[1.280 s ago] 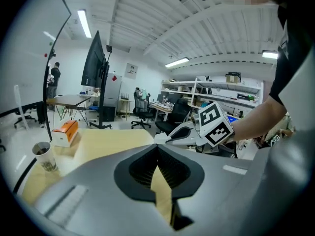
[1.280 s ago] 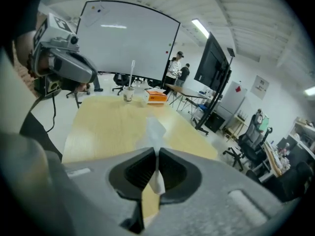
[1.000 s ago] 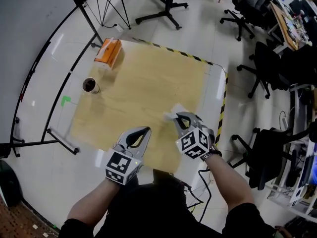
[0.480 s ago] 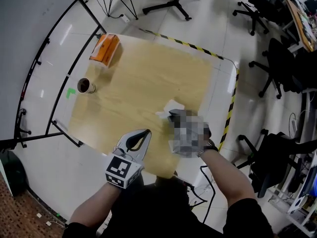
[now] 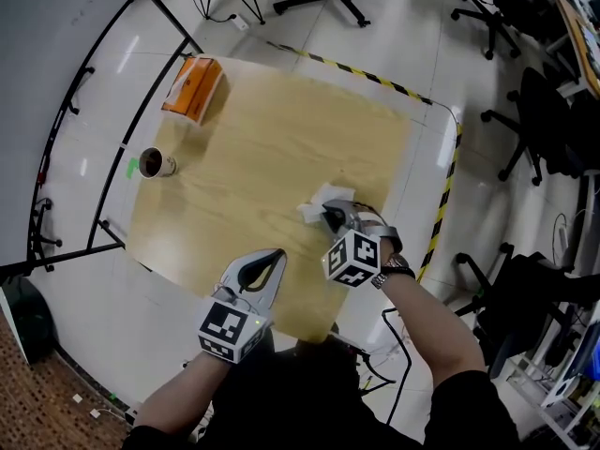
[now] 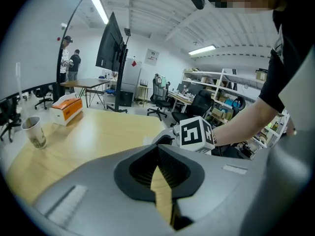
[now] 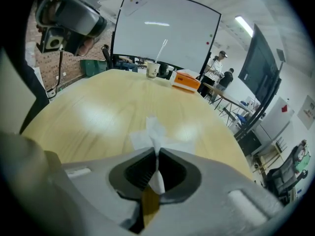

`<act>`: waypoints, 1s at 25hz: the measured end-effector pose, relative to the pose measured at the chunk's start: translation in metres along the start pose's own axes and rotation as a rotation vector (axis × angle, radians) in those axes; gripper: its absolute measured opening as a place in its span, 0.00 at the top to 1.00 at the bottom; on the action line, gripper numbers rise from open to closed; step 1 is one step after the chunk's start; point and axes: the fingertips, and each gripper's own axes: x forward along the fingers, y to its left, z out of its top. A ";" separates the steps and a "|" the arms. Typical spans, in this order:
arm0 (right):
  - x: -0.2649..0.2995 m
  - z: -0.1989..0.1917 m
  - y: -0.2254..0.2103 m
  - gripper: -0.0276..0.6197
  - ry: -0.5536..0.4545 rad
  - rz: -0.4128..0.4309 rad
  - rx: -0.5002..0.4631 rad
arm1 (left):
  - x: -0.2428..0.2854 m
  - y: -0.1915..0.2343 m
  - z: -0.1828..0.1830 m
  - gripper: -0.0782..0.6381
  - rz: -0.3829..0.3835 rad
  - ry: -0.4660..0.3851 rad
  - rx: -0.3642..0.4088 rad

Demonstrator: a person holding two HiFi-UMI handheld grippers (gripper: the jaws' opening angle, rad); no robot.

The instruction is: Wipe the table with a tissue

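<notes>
R gripper point(image 5: 329, 213) pinching tissue point(image 5: 316, 201); L gripper point(image 5: 277, 254) closed, empty; cup point(image 5: 153, 163), box point(image 5: 192, 87) well apart.

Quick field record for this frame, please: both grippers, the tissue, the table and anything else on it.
right gripper: shut on the tissue, angled down toward the table
left gripper: shut, empty, at the table's near edge
tissue: white, crumpled, fanned out ahead of the jaws; contact with the table not certain
table: light wood top
tissue box: orange, far left corner
cup: paper, with straw, left edge
</notes>
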 end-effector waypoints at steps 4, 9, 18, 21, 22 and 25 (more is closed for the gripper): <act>0.006 -0.001 -0.020 0.95 -0.002 -0.019 0.003 | 0.005 0.004 0.001 0.87 0.005 0.004 -0.008; 0.012 -0.007 -0.047 0.95 -0.004 -0.057 0.015 | 0.011 0.008 -0.001 0.87 0.002 0.009 -0.017; 0.017 -0.013 -0.078 0.95 -0.006 -0.097 0.037 | 0.018 0.011 0.006 0.87 0.008 0.011 -0.013; 0.018 -0.015 -0.088 0.95 -0.005 -0.116 0.053 | 0.018 0.010 0.005 0.87 0.006 0.012 -0.013; 0.018 -0.016 -0.091 0.95 -0.005 -0.123 0.058 | 0.017 0.010 0.006 0.87 0.009 0.013 -0.014; 0.019 -0.017 -0.099 0.95 -0.003 -0.145 0.065 | 0.016 0.012 0.007 0.87 0.018 0.009 -0.014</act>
